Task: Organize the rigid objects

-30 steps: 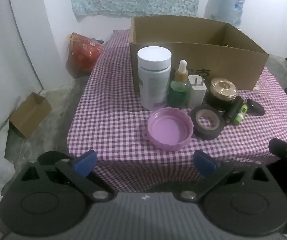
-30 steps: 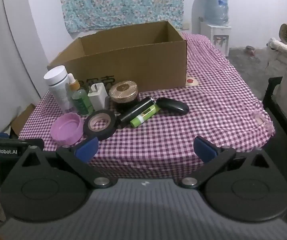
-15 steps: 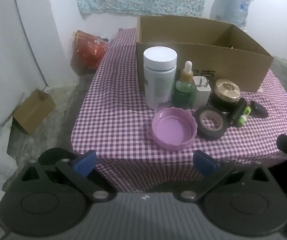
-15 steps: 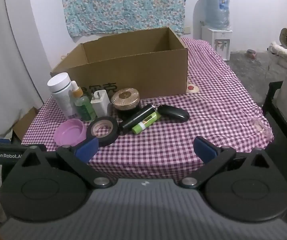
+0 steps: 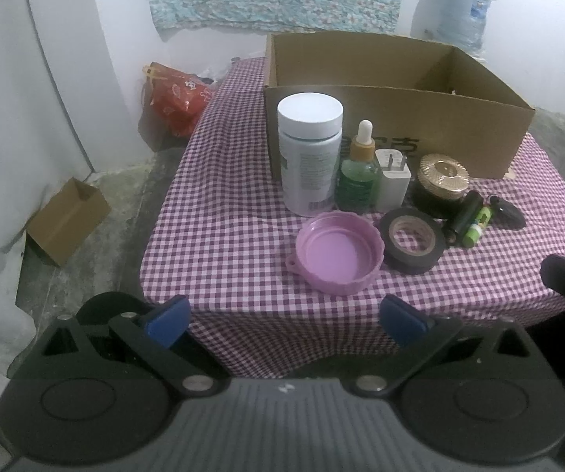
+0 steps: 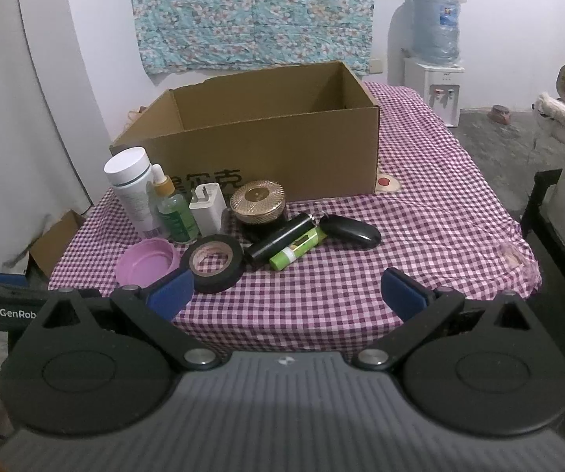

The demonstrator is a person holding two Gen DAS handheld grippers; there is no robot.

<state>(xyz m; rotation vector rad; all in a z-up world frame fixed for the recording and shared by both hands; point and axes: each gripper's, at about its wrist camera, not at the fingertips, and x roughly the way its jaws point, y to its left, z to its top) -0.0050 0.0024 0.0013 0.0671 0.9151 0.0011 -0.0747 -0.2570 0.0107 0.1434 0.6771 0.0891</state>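
Observation:
An open cardboard box (image 5: 396, 118) (image 6: 266, 145) stands on a purple checked table (image 5: 219, 228) (image 6: 420, 236). In front of it stand a white bottle (image 5: 309, 153) (image 6: 132, 190), a green dropper bottle (image 5: 359, 179) (image 6: 174, 210), a white charger (image 5: 392, 185) (image 6: 207, 212) and a gold-lidded jar (image 5: 442, 183) (image 6: 259, 204). Nearer lie a pink lid (image 5: 337, 253) (image 6: 146, 261), a black tape roll (image 5: 412, 240) (image 6: 213, 263), a black tube (image 5: 464, 216) (image 6: 282, 240), a green stick (image 5: 477, 228) (image 6: 298, 251) and a black mouse (image 5: 508, 212) (image 6: 351, 230). My left gripper (image 5: 284, 320) and right gripper (image 6: 286, 295) are open and empty, short of the table's front edge.
A small cardboard box (image 5: 68, 220) and a red bag (image 5: 174, 96) sit on the floor left of the table. A water dispenser (image 6: 436, 59) stands at the back right. A dark frame (image 6: 546, 212) is to the right. The left gripper's side (image 6: 3, 303) shows at the right view's left edge.
Both grippers have drawn back and risen a little, so the table and objects look smaller and farther. Nothing on the table has moved. Both grippers stay open.

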